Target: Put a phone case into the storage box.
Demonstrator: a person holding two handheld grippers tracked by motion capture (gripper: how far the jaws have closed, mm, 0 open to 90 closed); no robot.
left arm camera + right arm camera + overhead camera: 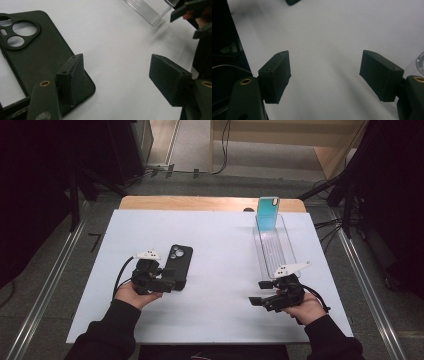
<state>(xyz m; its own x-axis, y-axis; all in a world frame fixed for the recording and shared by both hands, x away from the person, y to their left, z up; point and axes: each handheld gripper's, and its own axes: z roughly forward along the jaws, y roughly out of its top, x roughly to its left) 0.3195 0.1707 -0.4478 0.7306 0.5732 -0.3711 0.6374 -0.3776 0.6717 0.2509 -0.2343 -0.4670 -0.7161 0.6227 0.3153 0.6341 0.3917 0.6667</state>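
1. My left gripper [169,282] rides low over the white table [220,270], its jaws spread wide with nothing between them; in the left gripper view the gap between the two pads shows bare white surface.
2. The black phone case [178,263] lies flat, back up, just ahead of my left jaws and off to their left side; my left-hand pad [71,78] hangs over the case's near corner [37,57], though whether it touches I cannot tell; the case's camera cut-outs sit at its far end, away from me.
3. My right gripper [261,292] is well apart from the left one; its jaws too are spread wide and hold nothing; in the right gripper view bare table lies between the pads [275,76].
4. A clear plastic tray [274,247] stretches away just beyond my right gripper, its near end close to the grey plate on top; a curved edge of it shows just right of my right-hand pad [419,62].
5. A teal phone case [267,213] stands upright at the tray's far end, well ahead of my right jaws.
6. My left jaws point toward the right gripper, which appears in the upper right of the left gripper view [197,15], with the tray's ribbed end beside it.
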